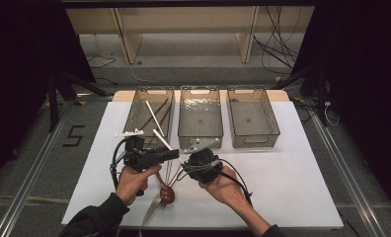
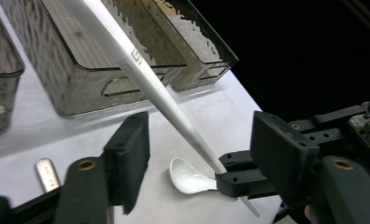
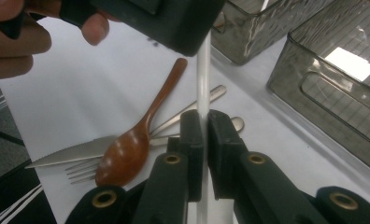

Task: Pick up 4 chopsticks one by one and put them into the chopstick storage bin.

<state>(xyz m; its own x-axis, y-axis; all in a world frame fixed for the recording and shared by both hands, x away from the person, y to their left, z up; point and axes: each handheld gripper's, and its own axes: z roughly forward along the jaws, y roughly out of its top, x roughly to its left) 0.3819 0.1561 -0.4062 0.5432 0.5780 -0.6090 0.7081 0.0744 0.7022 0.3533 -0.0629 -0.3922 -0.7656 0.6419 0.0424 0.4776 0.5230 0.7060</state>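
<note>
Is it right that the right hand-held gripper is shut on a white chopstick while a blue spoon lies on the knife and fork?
Not quite. The right hand-held gripper is shut on the white chopstick, but the spoon lying on the knife and fork is brown wood, not blue, as the right gripper view shows.

brown wooden spoon (image 3: 127, 151), knife (image 3: 66, 156), fork (image 3: 82, 170), white ceramic spoon (image 2: 188, 176), three bins (image 1: 253, 118)

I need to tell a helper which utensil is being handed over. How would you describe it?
On the white table, in front of the three grey bins, the right gripper clamps a long white chopstick. Unlike the brown wooden spoon, it is thin, straight and white.
</note>
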